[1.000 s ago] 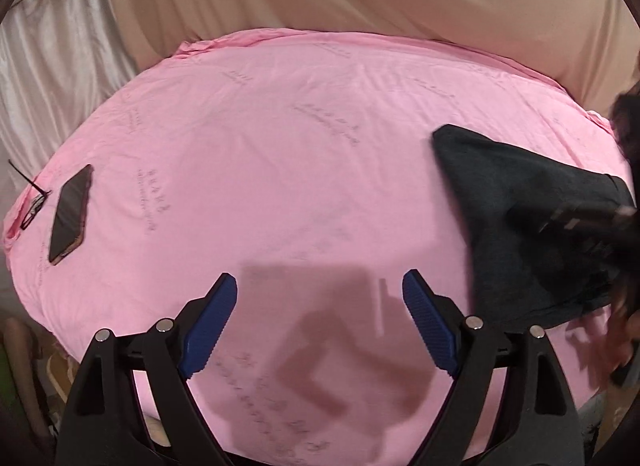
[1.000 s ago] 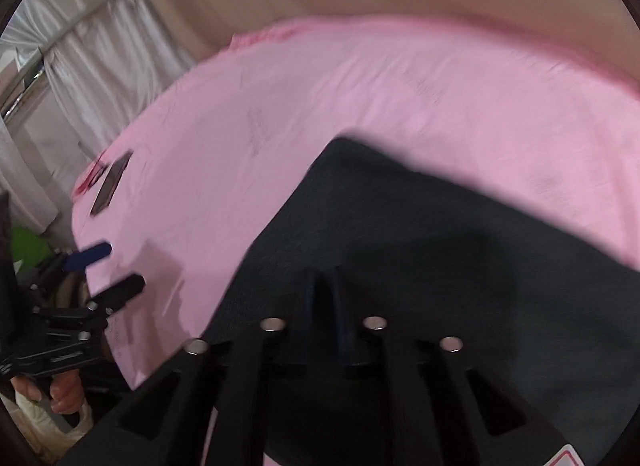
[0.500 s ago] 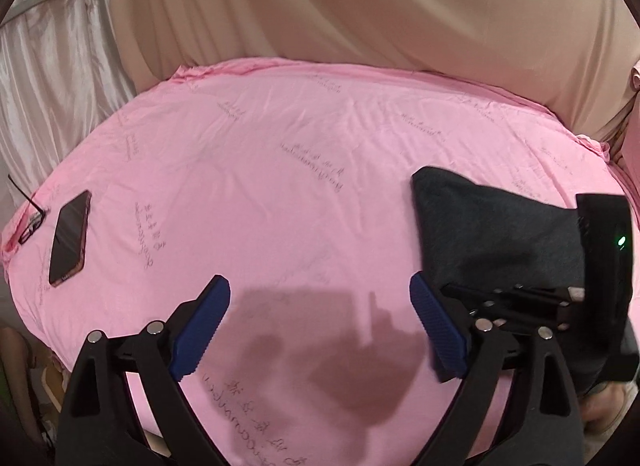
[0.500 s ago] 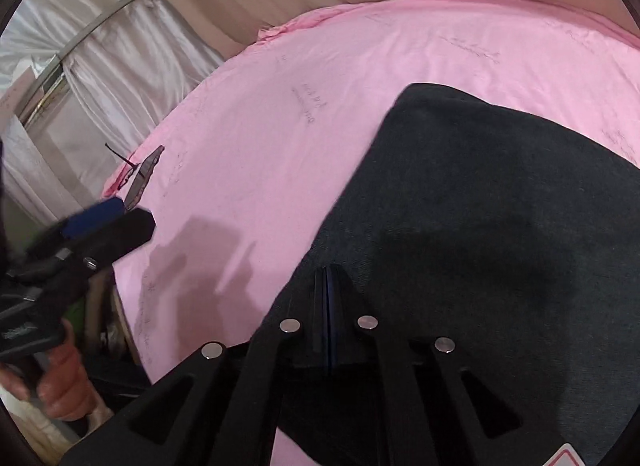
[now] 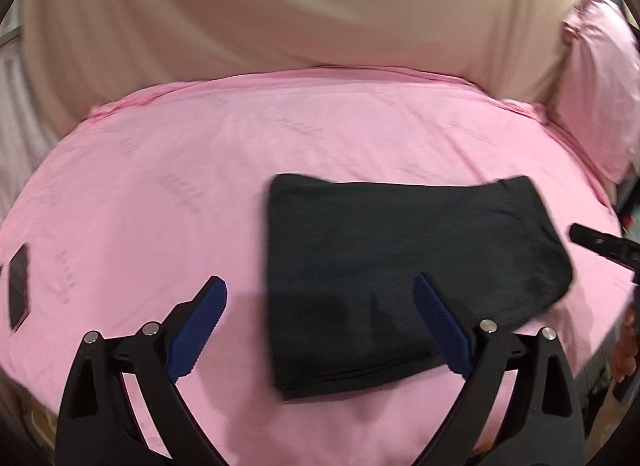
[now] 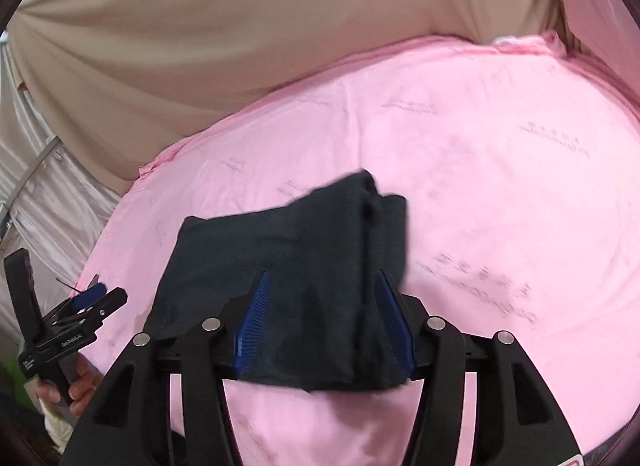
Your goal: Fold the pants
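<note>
The dark pants [image 5: 384, 266] lie folded into a compact rectangle on the pink bed sheet [image 5: 200, 169]. My left gripper [image 5: 320, 326] is open and empty, its blue pads wide apart above the near left part of the pants. My right gripper [image 6: 324, 318] is open, its blue pads on either side of the pants' near edge [image 6: 312, 286]; I cannot tell if it touches the cloth. The right gripper also shows in the left wrist view [image 5: 600, 246] at the right edge. The left gripper shows in the right wrist view [image 6: 86, 306] at the far left.
A dark phone [image 5: 19, 292] lies on the sheet at the left edge. A beige curtain [image 5: 280, 5] hangs behind the bed. A pink pillow [image 5: 600, 77] stands at the back right. A pale curtain and a metal rail [image 6: 36, 161] are on the left.
My right gripper has opened and let go of the pants, which now lie flat and folded. My left gripper has swung right, over the pants.
</note>
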Available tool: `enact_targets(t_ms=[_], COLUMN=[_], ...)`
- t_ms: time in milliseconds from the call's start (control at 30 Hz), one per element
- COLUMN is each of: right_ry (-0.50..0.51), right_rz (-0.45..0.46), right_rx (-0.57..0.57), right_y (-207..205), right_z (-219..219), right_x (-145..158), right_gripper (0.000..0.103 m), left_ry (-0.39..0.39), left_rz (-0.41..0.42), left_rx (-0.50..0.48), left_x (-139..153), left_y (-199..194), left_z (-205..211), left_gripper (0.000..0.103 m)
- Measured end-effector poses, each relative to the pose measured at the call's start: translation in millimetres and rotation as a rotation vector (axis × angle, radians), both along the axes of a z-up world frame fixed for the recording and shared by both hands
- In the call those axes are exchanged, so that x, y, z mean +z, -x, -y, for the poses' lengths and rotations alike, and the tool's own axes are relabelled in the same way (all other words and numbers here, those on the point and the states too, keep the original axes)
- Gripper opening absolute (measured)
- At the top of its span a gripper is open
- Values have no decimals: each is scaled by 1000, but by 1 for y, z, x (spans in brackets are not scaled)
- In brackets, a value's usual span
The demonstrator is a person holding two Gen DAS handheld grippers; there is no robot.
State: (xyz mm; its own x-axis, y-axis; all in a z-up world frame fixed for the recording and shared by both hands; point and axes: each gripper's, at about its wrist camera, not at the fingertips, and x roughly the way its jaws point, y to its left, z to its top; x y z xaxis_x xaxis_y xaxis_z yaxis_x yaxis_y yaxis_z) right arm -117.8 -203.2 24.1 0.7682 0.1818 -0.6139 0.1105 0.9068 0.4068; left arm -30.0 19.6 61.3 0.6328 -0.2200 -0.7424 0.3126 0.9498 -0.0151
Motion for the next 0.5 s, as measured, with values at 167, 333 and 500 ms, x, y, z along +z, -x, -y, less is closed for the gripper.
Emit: enact_targets(t_ms=[167, 333, 500], right_ry=[6, -118, -256], right_rz=[-37, 14, 77], right_rx=[121, 194, 286], right_y=[-20, -29, -44], right_z=[-6, 13, 18], right_x=[-15, -8, 14], right_gripper=[29, 5, 5], left_ry=[-10, -83, -162], left_rz=[21, 20, 67], left_rx=[-221, -352, -412], left_x=[2, -14, -29], left_y=[23, 34, 38], left_z=[72, 126, 172], left_gripper=[97, 98, 97])
